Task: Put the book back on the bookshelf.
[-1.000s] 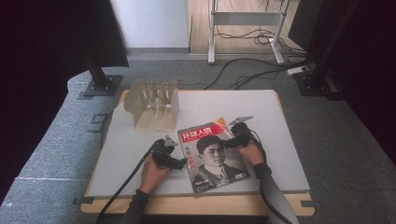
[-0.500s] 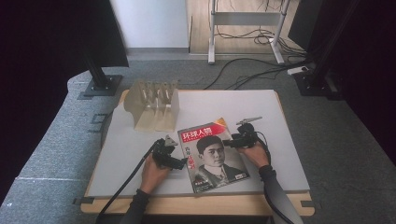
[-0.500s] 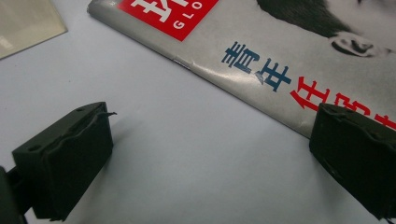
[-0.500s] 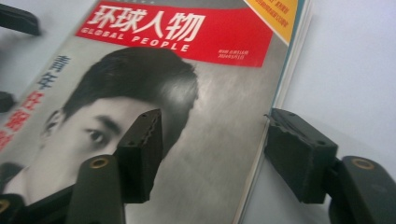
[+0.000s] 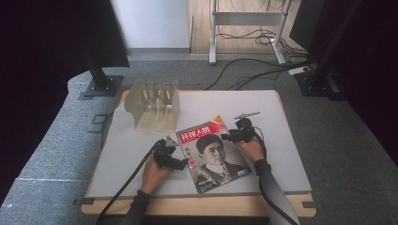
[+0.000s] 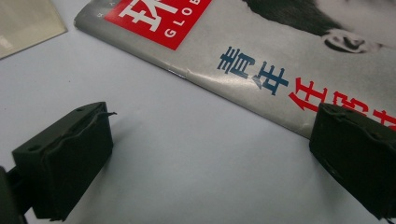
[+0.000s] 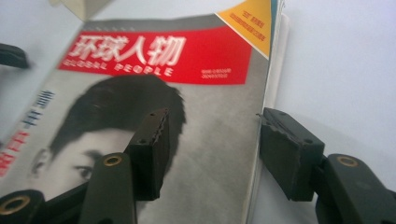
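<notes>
Closing right gripper [image 7: 212, 149] around magazine [image 5: 213, 154] edge, pads not yet pressing; left gripper [image 6: 205, 154] released; next: pinch, lift.

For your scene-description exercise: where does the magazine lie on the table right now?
In the high view the magazine lies flat on the near half of the table, between the two hands, just in front of the wooden rack.

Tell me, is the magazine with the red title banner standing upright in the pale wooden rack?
No, the magazine lies flat on the white table, in front of the rack.
</notes>
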Motion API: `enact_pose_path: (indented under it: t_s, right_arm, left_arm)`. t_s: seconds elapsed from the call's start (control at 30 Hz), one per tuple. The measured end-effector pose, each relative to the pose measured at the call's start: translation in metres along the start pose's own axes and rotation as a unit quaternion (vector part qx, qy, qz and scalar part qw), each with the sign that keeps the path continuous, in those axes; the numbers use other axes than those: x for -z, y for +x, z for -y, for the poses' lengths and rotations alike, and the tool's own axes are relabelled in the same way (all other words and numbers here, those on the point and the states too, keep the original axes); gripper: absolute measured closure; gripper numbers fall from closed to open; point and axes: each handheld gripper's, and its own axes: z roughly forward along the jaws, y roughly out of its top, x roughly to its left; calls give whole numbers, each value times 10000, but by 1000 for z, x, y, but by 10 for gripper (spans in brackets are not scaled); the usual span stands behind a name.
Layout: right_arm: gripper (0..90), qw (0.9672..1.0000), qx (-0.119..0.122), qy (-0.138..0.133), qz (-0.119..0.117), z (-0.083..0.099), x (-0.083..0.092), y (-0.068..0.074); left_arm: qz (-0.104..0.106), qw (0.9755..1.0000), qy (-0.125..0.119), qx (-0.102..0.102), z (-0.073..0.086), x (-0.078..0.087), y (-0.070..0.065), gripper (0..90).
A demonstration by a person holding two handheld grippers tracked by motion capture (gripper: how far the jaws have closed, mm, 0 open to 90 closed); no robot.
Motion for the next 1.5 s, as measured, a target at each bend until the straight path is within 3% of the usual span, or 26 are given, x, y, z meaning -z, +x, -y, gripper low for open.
enact_pose_path:
  t_s: [0.17, 0.33, 0.5, 0.63, 0.7, 0.93, 1.17, 1.33, 1.5]
  right_arm:
    - [530, 9992, -128, 35, -378, 10, 9, -1]
    - [567, 9994, 193, 230, -147, 0, 8, 6]
    - [612, 9985, 457, 289, -126, -17, -6, 14]
    - [776, 9942, 959, 419, 225, -24, -9, 28]
    - [840, 9937, 1057, 358, 142, -25, -2, 32]
    - [856, 9856, 1562, 517, 392, -30, 15, 57]
    - [859, 9809, 1885, 361, 312, -36, 35, 79]
    - [860, 9777, 2074, 182, 275, -37, 47, 93]
    - [861, 9752, 2200, 31, 247, -39, 58, 102]
  left_arm:
    - [-2, 10000, 1, 4, 0, 0, 0, 0]
    - [-3, 10000, 1, 6, 0, 0, 0, 0]
    - [-3, 10000, 0, 4, 0, 0, 0, 0]
    - [-4, 10000, -3, 2, 0, 0, 0, 0]
    - [-3, 10000, -3, -1, 0, 0, 0, 0]
    - [-7, 10000, -3, -19, 0, 0, 0, 0]
    - [36, 10000, 29, -31, 0, 1, 1, 0]
    - [191, 9998, 47, -22, -1, 3, 5, 5]
    - [820, 9963, -120, 235, -7, 7, 12, 35]
